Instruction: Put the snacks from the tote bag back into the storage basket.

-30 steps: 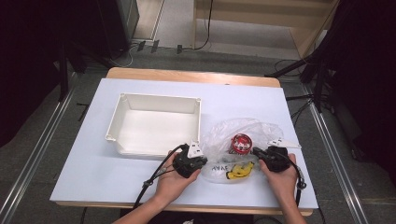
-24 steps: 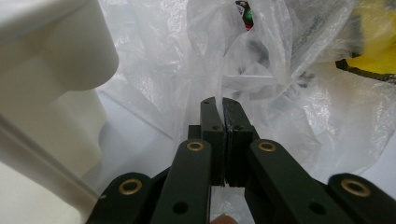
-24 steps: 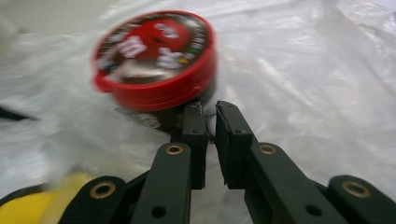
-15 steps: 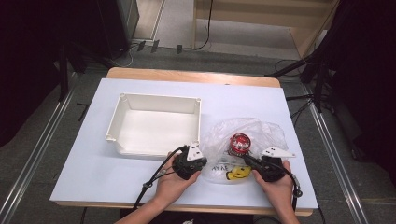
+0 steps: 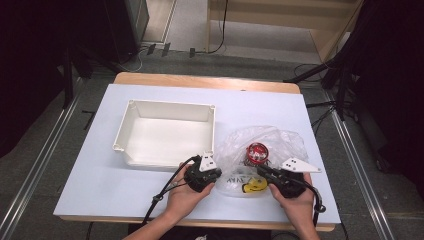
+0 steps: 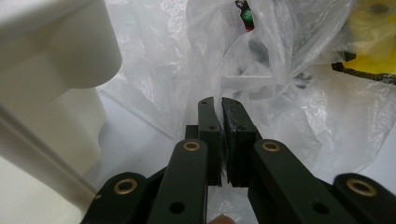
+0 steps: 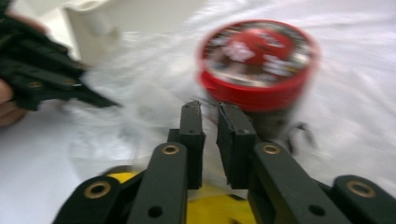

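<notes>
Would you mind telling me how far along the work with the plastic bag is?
Nothing looks finished: the white bin holds nothing. In hand: the left gripper is shut on the plastic bag; the right gripper, jaws just opening slightly, hovers near the red can. Left: getting the red can and yellow item out of the bag.

Probably a lab or recording studio: a white-topped table (image 5: pixel 150 200) stands between floor rails (image 5: pixel 40 165), with stand legs (image 5: pixel 340 80), floor cables (image 5: pixel 220 30) and dark surroundings.

Tub (image 5: pixel 167 135) left of bag (image 5: pixel 272 145); tin (image 5: pixel 257 153) and packet (image 5: pixel 252 187) in bag, on table (image 5: pixel 100 180).
</notes>
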Tool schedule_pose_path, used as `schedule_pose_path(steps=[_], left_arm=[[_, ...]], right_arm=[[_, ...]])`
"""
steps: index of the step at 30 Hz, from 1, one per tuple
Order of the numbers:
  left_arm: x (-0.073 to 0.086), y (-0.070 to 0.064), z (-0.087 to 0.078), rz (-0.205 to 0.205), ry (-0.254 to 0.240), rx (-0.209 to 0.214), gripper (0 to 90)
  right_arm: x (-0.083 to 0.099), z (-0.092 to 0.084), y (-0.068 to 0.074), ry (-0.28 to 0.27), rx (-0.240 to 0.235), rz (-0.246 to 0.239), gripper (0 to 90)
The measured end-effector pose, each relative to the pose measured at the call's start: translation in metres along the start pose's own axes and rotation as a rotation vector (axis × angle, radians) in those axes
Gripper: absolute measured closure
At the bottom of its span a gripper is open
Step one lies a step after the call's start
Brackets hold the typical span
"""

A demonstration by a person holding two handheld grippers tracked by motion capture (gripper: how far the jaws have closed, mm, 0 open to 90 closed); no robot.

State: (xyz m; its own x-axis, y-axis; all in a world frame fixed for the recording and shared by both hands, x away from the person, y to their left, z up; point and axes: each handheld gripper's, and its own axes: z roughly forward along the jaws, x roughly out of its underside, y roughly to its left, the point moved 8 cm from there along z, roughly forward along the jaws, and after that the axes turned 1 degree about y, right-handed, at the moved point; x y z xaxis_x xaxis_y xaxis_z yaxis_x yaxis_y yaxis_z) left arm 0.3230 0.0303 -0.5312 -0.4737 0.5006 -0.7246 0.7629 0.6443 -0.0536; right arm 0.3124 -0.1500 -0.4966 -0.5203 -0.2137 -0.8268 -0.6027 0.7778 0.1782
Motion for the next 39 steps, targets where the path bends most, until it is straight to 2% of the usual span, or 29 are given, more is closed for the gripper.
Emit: schedule_pose_path(steps=[3,6,8,9,12,14,17,20,21,25,29,33,36,39], left_arm=[[0.000,0.000,0.000,0.001,0.001,-0.001,87.6],[0.000,0.000,0.000,0.002,0.000,-0.001,87.6],[0.000,0.000,0.000,0.001,0.001,-0.001,87.5],[0.000,0.000,0.000,0.001,0.000,0.000,87.5],[0.000,0.000,0.000,-0.001,-0.002,0.001,87.5],[0.000,0.000,0.000,-0.002,-0.003,0.001,87.4],[0.000,0.000,0.000,-0.003,-0.004,0.001,87.2],[0.000,0.000,0.000,0.000,-0.002,-0.001,87.0],[0.000,0.000,0.000,0.000,-0.001,-0.002,87.0],[0.000,0.000,0.000,0.000,0.000,-0.001,86.9],[0.000,0.000,0.000,-0.001,0.000,0.000,86.8],[0.000,0.000,0.000,0.000,-0.001,-0.001,86.8],[0.000,0.000,0.000,0.001,-0.001,-0.002,86.8],[0.000,0.000,0.000,0.001,0.000,-0.002,86.8]], right_arm=[[0.002,0.012,0.013,0.026,0.005,-0.041,84.1],[0.011,0.028,0.014,0.089,0.035,-0.063,87.8],[0.021,0.038,0.012,0.158,0.035,-0.043,88.9],[0.023,0.041,0.011,0.174,0.032,-0.040,89.1],[0.022,0.039,0.010,0.165,0.000,-0.012,85.9],[0.017,0.031,0.011,0.131,-0.017,-0.007,84.4],[0.007,0.016,0.008,0.072,-0.008,-0.003,80.6],[0.001,0.004,-0.001,0.020,0.051,0.007,75.4],[-0.001,0.002,-0.004,0.007,0.055,0.013,74.6],[-0.002,-0.003,-0.014,-0.012,0.101,0.033,68.7],[-0.002,-0.003,-0.023,-0.020,0.150,0.052,55.7],[0.002,0.007,-0.024,0.016,0.139,0.049,44.0],[0.001,0.014,-0.027,0.010,0.163,0.051,38.5],[-0.003,0.017,-0.026,-0.008,0.152,0.056,35.6]])
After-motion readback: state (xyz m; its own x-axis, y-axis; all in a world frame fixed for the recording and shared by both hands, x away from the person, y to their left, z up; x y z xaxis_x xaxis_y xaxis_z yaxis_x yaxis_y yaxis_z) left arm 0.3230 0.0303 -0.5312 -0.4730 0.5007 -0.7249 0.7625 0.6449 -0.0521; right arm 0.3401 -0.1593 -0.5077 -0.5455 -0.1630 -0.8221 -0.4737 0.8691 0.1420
